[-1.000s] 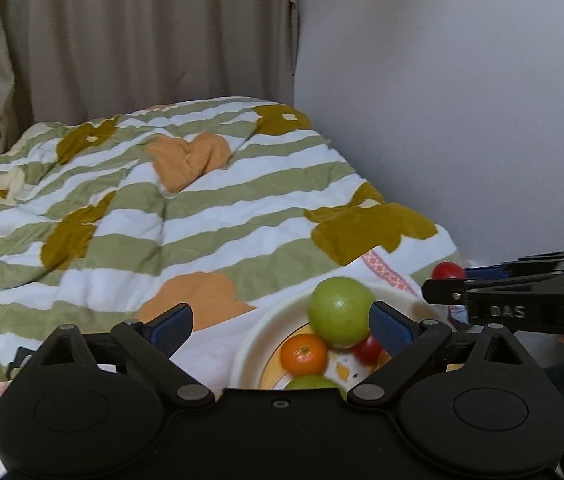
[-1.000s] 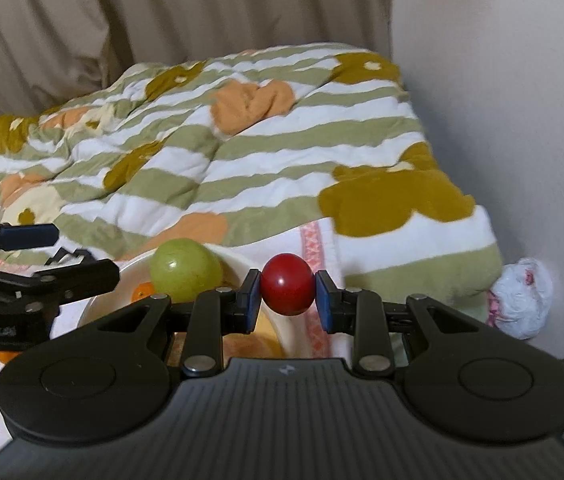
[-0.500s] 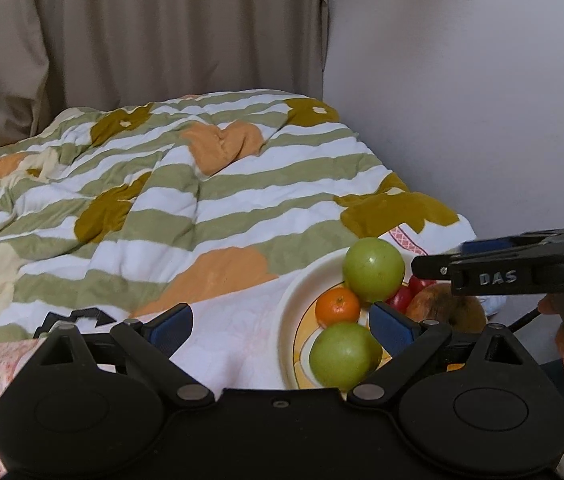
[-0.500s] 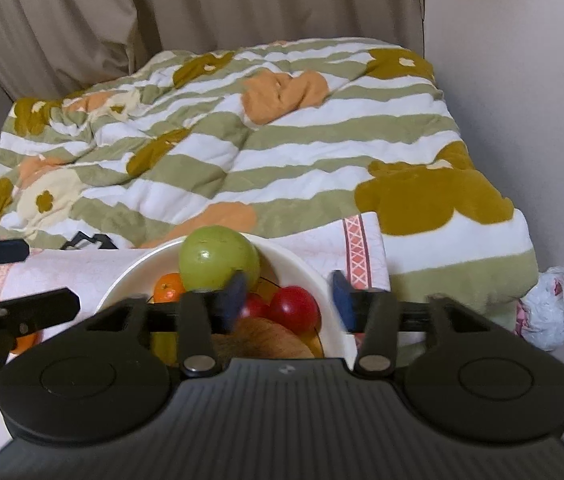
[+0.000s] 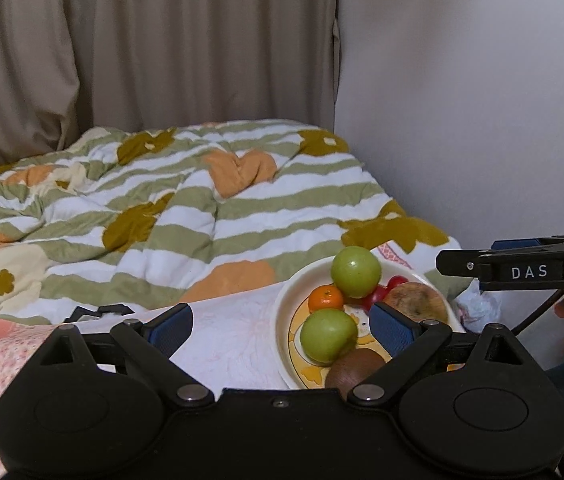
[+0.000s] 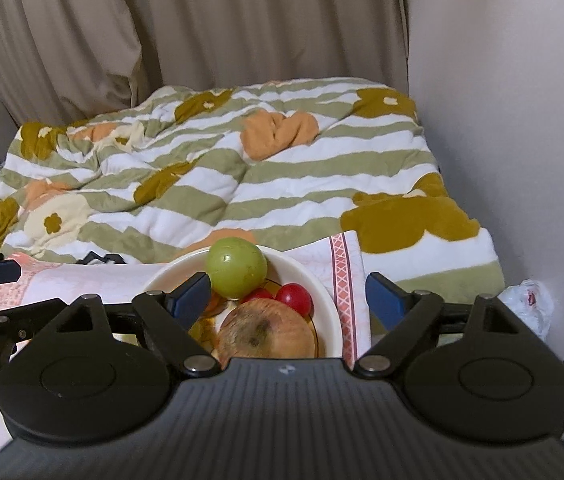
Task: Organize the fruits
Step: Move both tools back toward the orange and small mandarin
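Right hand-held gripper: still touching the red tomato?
Apart. The right wrist view shows the right hand-held gripper with jaws just opened wide, nothing between them; the red tomato lies in the bowl beside the brown fruit.

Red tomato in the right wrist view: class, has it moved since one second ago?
Yes. The red tomato left the right gripper, whose jaws have just been opening, and lies in the bowl.

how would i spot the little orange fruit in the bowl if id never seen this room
Find the striped quilt, then the cream bowl at its near edge. The orange fruit sits at the bowl's left side between two green apples, smaller than both and the only orange one.
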A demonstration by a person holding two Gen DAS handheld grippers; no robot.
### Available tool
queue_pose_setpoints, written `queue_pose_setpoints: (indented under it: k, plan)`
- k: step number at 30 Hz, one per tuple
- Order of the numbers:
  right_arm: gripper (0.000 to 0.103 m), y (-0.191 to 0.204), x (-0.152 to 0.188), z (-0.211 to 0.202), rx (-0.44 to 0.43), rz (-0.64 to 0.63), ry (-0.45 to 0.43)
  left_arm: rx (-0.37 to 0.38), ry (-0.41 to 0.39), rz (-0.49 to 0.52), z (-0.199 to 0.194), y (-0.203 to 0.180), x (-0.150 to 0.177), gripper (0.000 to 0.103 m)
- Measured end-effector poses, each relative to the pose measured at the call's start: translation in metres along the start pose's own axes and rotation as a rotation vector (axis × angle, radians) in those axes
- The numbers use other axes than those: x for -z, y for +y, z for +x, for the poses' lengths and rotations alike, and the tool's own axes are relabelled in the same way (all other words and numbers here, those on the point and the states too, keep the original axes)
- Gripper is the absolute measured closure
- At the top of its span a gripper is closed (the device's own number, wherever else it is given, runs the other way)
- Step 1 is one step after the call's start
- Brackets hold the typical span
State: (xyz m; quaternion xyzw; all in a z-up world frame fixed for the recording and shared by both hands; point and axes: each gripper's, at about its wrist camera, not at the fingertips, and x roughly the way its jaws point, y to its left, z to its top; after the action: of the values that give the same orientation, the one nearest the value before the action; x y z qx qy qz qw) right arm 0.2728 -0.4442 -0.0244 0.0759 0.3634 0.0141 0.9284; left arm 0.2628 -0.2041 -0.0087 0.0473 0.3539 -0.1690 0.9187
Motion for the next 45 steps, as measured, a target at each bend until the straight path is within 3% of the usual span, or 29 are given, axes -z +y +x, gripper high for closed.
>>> queue_pose_setpoints:
  k: [11, 17, 24, 27, 34, 45]
  plan:
    - [0.003, 0.024, 0.026, -0.095, -0.017, -0.028, -0.067, -0.046, -0.133, -0.058, -0.098, -0.008, 0.029, 0.001]
    - [0.000, 0.050, 0.047, -0.132, -0.029, -0.087, -0.102, -0.094, -0.145, -0.070, -0.136, 0.001, 0.052, 0.000]
    - [0.000, 0.087, 0.070, -0.144, -0.028, -0.144, -0.089, -0.152, -0.119, -0.077, -0.157, 0.041, 0.079, 0.000]
    - [0.000, 0.105, 0.077, -0.143, 0.019, -0.155, -0.087, -0.147, -0.099, -0.064, -0.158, 0.061, 0.085, 0.000]
    - [0.000, 0.138, 0.087, -0.127, 0.031, -0.064, -0.030, -0.061, -0.064, -0.007, -0.142, 0.109, 0.082, 0.000]
    - [0.000, 0.191, 0.102, -0.076, 0.125, 0.029, 0.045, 0.106, 0.039, 0.095, -0.066, 0.167, 0.060, 0.000]
